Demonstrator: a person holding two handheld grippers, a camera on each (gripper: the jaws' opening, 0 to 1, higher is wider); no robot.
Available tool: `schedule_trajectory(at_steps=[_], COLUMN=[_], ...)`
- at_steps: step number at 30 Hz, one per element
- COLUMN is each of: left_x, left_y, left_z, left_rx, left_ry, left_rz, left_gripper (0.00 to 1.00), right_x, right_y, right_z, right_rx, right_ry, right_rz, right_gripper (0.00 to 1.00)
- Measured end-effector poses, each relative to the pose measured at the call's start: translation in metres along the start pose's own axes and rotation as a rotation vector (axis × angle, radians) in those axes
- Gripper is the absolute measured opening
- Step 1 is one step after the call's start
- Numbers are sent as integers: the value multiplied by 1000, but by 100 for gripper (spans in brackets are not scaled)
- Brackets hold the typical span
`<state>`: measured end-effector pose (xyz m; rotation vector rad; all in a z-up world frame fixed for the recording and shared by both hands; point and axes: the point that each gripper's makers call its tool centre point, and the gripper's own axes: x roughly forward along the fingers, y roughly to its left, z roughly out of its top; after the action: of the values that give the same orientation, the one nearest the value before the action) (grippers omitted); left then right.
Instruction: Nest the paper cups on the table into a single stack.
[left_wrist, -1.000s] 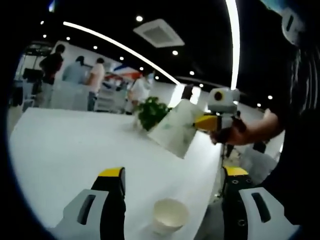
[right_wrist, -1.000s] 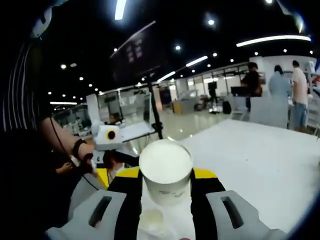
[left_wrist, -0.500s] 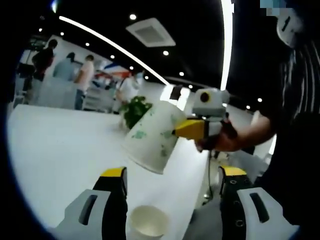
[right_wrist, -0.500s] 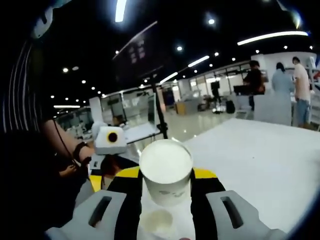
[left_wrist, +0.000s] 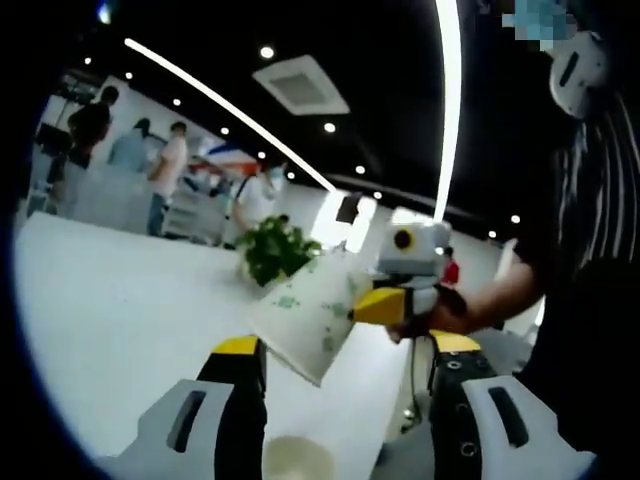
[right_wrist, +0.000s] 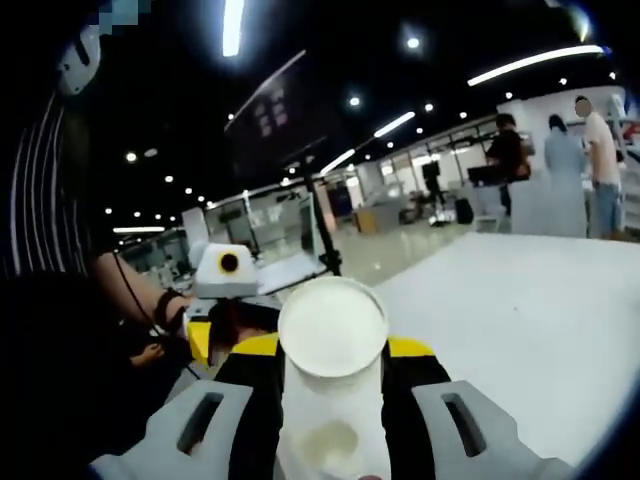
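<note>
Two cups are in play: one pinched in the right gripper (right_wrist: 333, 375), base outward, and a second cup (left_wrist: 297, 460) standing mouth-up on the white table (left_wrist: 100, 330), just in front of the left gripper (left_wrist: 345, 400), whose jaws stand spread with nothing between them. Over the last second the held cup (left_wrist: 305, 315) has swung down and nearer in the left gripper view, from out over the far part of the table to a spot tilted just above the standing one, its base leading downward. In the right gripper view the held cup (right_wrist: 333, 335) sits clamped between the jaws, and the standing cup (right_wrist: 330, 440) has grown larger and moved into line below it, between the jaws. That points to the nesting approach being close to its end: the two are nearly lined up but apart, so no stack exists yet. The tilt probably has to come out before the base can drop into the open mouth, and the light standing cup could tip if struck on its rim. Potted greenery (left_wrist: 278, 250) stands at the far edge of the table, with people (left_wrist: 165, 175) beyond it.
</note>
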<state>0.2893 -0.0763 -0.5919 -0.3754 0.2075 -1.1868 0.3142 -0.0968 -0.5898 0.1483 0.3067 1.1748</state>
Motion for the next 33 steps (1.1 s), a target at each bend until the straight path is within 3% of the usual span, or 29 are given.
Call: schedule_trajectory(at_steps=[11, 17, 25, 33], left_x=[-8, -13, -18, -20], left_y=[-4, -4, -4, -3], left_z=[2, 5, 17, 19], left_rx=[-62, -92, -132, -148], left_ry=[1, -3, -7, -2], left_rz=[-31, -48, -79, -91], left_gripper=[41, 32, 18, 11], right_x=[0, 2, 8, 11], right_y=[13, 18, 26, 28], right_z=[-9, -12, -15, -22], right_rx=[39, 111, 138, 149], right_ry=[-6, -17, -5, 2], right_rz=[46, 78, 124, 138], right_gripper=[34, 34, 34, 33])
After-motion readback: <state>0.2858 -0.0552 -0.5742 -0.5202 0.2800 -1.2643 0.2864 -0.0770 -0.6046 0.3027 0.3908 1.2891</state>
